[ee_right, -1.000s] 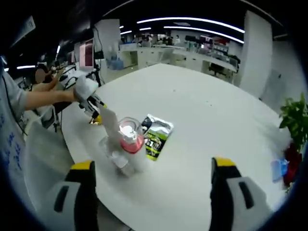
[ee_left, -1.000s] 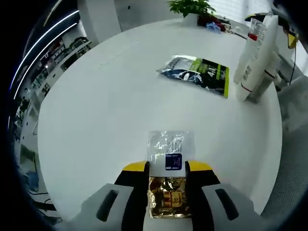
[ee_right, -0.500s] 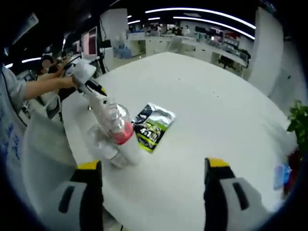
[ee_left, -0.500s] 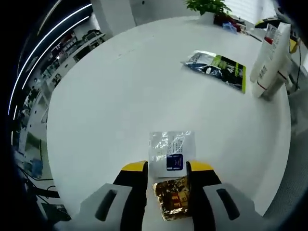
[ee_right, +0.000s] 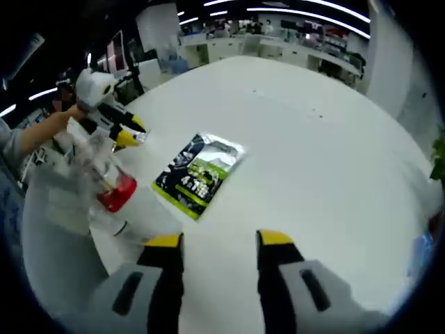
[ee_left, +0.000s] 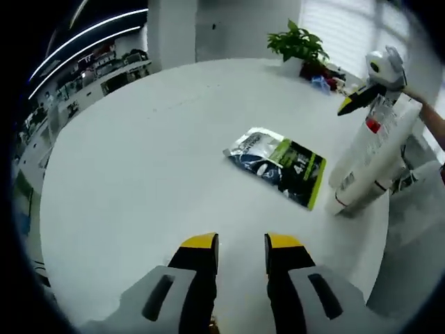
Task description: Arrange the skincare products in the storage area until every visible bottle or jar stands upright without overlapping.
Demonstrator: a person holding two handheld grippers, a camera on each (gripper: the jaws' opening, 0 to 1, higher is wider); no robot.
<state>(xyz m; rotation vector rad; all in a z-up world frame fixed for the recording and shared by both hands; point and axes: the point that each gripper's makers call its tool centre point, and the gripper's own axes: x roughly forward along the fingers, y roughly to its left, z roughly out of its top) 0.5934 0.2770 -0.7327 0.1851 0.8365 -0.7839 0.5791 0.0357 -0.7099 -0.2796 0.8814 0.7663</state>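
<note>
My left gripper (ee_left: 240, 243) hovers over the white bench (ee_left: 139, 160), jaws slightly apart and holding nothing. My right gripper (ee_right: 219, 240) is likewise narrowly parted and bare. A green packet (ee_left: 277, 165) lies flat beside the white bottles (ee_left: 368, 163).

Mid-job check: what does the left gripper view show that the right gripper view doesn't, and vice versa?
Left gripper view: the right tool by the tops of the bottles. Right gripper view: the left tool next to the bottles, held in a hand. Both: the green packet lying flat on the white table, and the bottles beside it.
</note>
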